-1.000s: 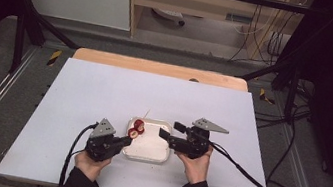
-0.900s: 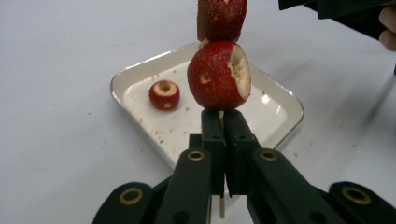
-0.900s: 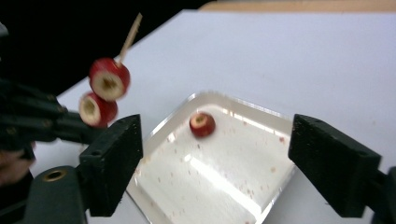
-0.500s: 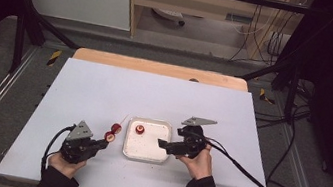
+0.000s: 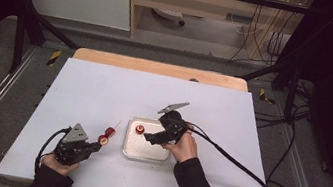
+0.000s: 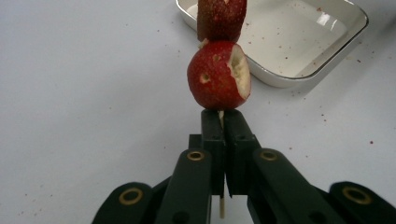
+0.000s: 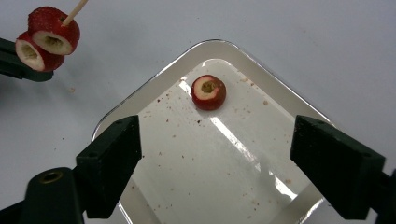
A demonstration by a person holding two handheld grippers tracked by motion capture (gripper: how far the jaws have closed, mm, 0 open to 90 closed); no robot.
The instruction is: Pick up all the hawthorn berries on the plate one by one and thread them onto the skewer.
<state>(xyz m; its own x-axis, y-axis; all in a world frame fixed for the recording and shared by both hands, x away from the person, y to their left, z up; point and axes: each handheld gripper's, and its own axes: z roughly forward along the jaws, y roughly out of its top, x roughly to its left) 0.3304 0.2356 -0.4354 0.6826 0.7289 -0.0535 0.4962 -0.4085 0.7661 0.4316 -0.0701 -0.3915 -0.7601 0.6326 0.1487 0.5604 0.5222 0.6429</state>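
Left gripper (image 6: 223, 122) jaws pressed together on a thin wooden skewer (image 6: 222, 207), clamped just below two red fruit pieces (image 6: 218, 74) threaded on it. Held low over the white table (image 5: 98, 93), left of the tray (image 5: 131, 151), skewer tip angled up and away. Lower piece round, red, pitted, with a pale cut face; upper one darker, touching it. Right gripper (image 7: 217, 156) jaws wide apart, gripping nothing, poised over the white tray (image 7: 154, 84). One cored red piece (image 7: 208, 92) lying in the tray's far corner, pale ring facing up, red specks scattered around.
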